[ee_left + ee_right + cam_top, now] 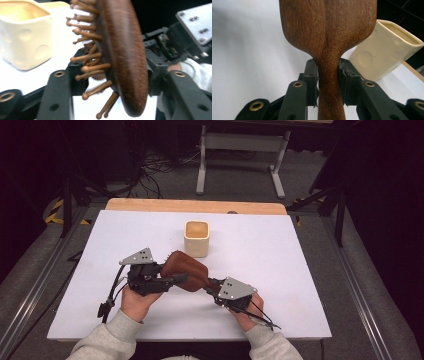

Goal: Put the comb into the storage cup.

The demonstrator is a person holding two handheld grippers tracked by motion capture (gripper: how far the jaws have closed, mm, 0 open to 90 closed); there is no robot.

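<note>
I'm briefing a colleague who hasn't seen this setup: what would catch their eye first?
A brown wooden hairbrush held above the white table between both grippers: the right gripper clamps its handle, while the left gripper closes around its bristled head. Just behind stands a cream square cup, open and upright.

A cream square cup (196, 238) stands on the white table (280, 270), with a grey frame stand (242, 157) behind.
</note>
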